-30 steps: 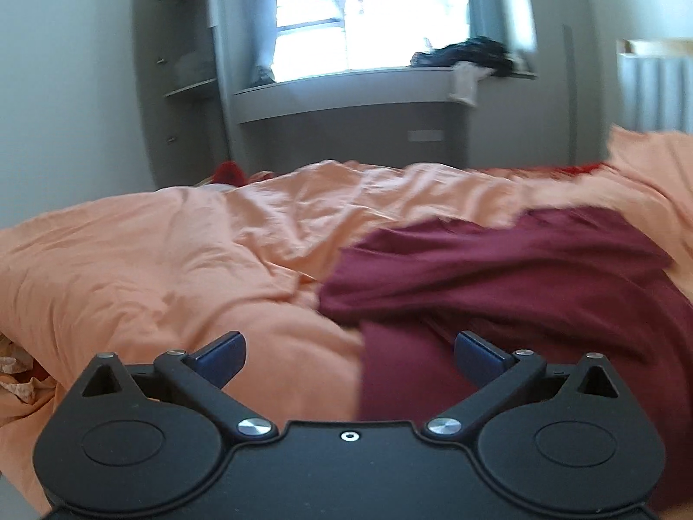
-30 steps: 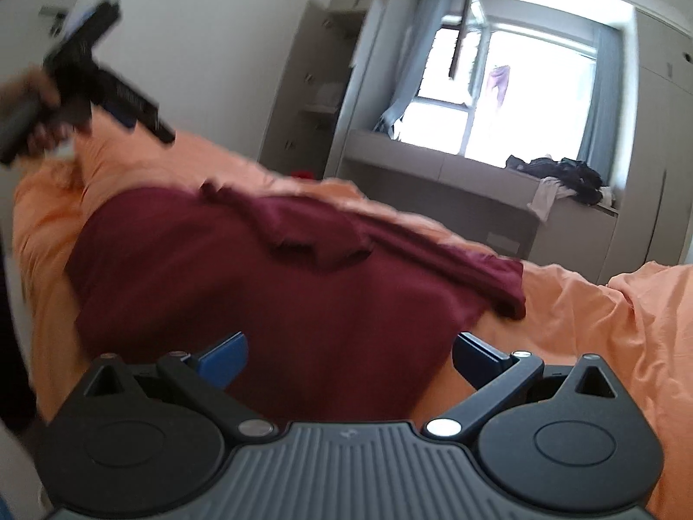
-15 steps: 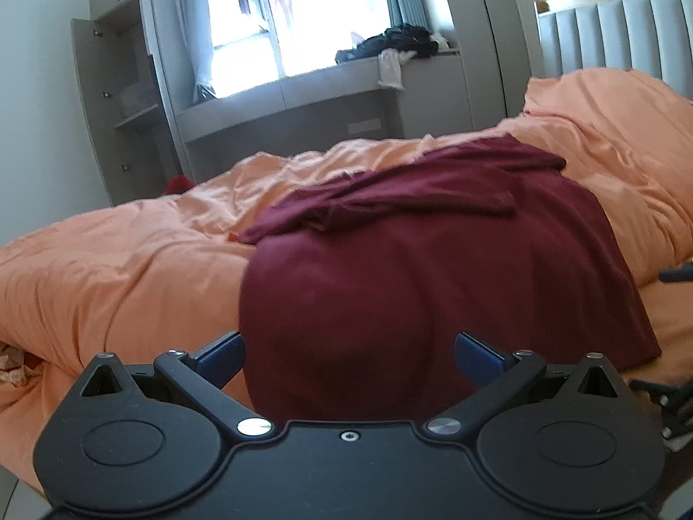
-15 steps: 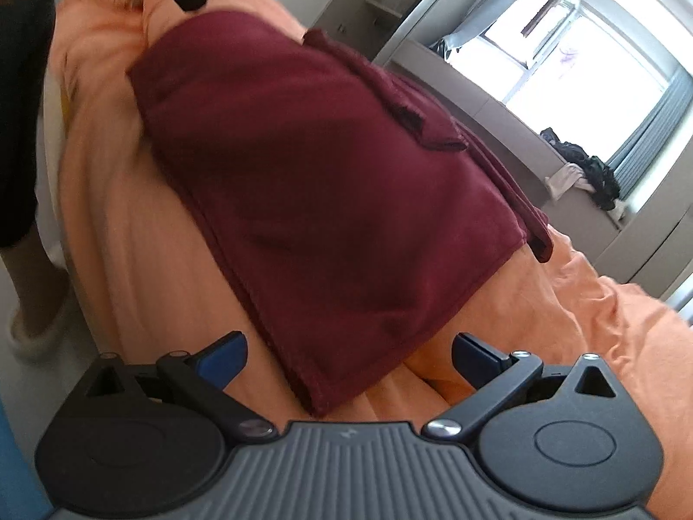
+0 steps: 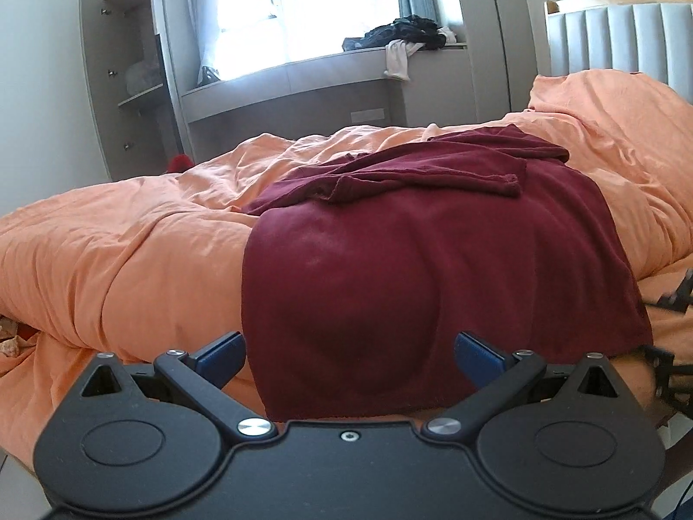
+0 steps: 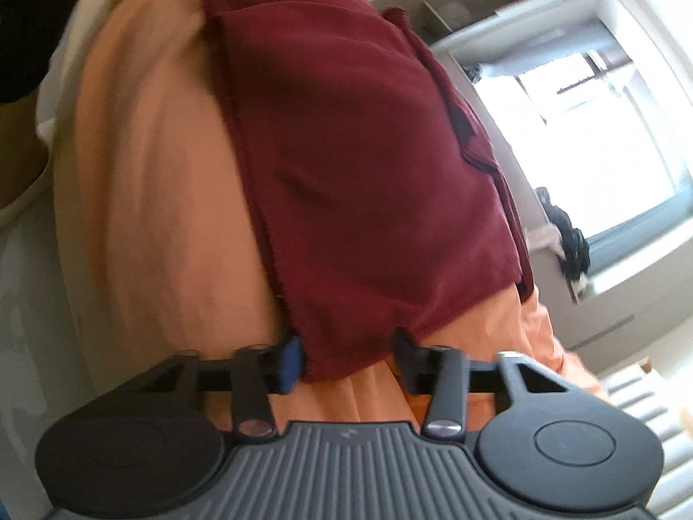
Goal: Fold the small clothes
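A dark red garment (image 5: 424,251) lies spread on the orange duvet (image 5: 121,242), its sleeves folded in across the far part. My left gripper (image 5: 348,353) is open just in front of the garment's near hem, holding nothing. In the right wrist view the garment (image 6: 364,164) fills the middle, and its near corner hangs between the fingers of my right gripper (image 6: 348,362). The right jaws stand partly closed around that corner with a gap still showing. The view is tilted and blurred.
A grey padded headboard (image 5: 615,39) stands at the right. A window ledge with a heap of dark and white clothes (image 5: 403,39) runs behind the bed. An open cupboard (image 5: 130,82) is at the back left. The other gripper shows at the right edge (image 5: 675,299).
My left gripper has come closer and lower toward the near hem. My right gripper has moved in onto the garment's corner, and its jaws have narrowed around it.
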Action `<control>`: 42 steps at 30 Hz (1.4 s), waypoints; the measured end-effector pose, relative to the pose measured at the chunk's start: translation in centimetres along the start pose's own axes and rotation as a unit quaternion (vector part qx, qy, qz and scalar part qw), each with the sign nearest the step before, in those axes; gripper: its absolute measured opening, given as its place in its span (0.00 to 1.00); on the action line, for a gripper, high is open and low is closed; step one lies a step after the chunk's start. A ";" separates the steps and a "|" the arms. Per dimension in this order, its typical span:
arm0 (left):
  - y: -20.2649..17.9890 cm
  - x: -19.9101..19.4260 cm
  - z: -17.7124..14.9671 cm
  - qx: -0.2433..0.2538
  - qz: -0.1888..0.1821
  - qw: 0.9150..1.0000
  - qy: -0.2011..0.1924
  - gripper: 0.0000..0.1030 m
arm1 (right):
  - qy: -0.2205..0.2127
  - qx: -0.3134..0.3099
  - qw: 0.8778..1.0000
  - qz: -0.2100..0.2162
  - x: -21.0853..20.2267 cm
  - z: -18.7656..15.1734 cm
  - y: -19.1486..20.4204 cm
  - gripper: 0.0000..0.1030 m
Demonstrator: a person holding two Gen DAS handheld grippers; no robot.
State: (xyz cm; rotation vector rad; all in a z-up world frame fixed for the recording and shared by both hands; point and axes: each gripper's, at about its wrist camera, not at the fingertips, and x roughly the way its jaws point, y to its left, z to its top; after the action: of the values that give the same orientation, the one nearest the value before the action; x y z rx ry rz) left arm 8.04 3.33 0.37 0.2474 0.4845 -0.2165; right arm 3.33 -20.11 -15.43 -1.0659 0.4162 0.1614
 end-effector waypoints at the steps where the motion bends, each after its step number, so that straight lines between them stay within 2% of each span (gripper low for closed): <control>1: 0.0 -0.1 -0.1 0.004 -0.003 1.000 -0.004 1.00 | -0.003 0.005 1.000 0.003 -0.2 0.0 -0.2 0.14; 3: -0.2 -0.4 -0.3 0.018 -0.008 1.000 -0.014 1.00 | -0.017 0.024 1.000 0.006 -0.8 0.3 -1.0 0.10; 8: -1.0 -1.1 -0.7 0.048 -0.038 0.997 -0.038 1.00 | -0.061 0.092 0.994 0.007 -2.8 1.2 -5.0 0.08; 14: -3.7 -1.3 -1.3 0.088 -0.068 0.992 -0.051 1.00 | -0.119 0.186 0.975 0.026 -5.4 2.3 -11.5 0.08; 20: -6.8 -0.2 -1.7 0.119 -0.062 0.989 -0.056 1.00 | -0.170 0.234 0.957 0.017 -7.8 2.7 -16.1 0.08; 23: -7.7 1.1 -1.4 0.116 -0.031 0.992 -0.048 1.00 | -0.189 0.242 0.952 0.006 -8.7 2.7 -17.5 0.07; 25: -7.4 2.3 -1.0 0.098 -0.008 0.995 -0.036 0.98 | -0.199 0.242 0.950 -0.005 -9.3 2.7 -18.1 0.07; 30: -4.9 4.1 -0.2 0.072 0.085 0.994 -0.013 0.81 | -0.209 0.255 0.944 -0.025 -9.9 2.0 -19.0 0.07; 32: -3.8 4.2 -0.1 0.064 0.109 0.992 -0.007 0.65 | -0.212 0.265 0.940 -0.036 -10.6 1.8 -18.8 0.07; 33: -3.1 4.2 0.0 0.059 0.121 0.991 -0.004 0.61 | -0.213 0.272 0.938 -0.040 -10.7 1.7 -18.7 0.07; 35: -1.9 4.0 0.2 0.042 0.132 0.990 -0.002 0.42 | -0.214 0.288 0.932 -0.048 -10.8 1.2 -19.1 0.07; 37: -0.8 3.7 0.3 0.030 0.136 0.990 -0.003 0.30 | -0.214 0.303 0.927 -0.055 -10.9 0.6 -19.3 0.07; 38: -0.4 3.4 0.4 0.028 0.141 0.990 -0.007 0.18 | -0.214 0.309 0.925 -0.059 -10.8 0.4 -19.4 0.07; 39: 0.0 3.2 0.5 0.026 0.145 0.989 -0.014 0.11 | -0.213 0.312 0.924 -0.061 -10.7 0.2 -19.4 0.07; 40: 0.3 2.8 0.6 0.023 0.143 0.989 -0.025 0.06 | -0.212 0.316 0.923 -0.062 -10.6 0.0 -19.3 0.07; 42: 0.4 1.9 0.9 0.019 0.144 0.988 -0.051 0.06 | -0.209 0.317 0.923 -0.066 -10.4 -0.3 -19.0 0.07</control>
State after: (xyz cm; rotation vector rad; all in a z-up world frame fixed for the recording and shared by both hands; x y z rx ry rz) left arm 10.19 3.21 0.35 0.3393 0.3386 0.0439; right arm -0.04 -28.75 4.18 -0.3954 -0.0054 0.1163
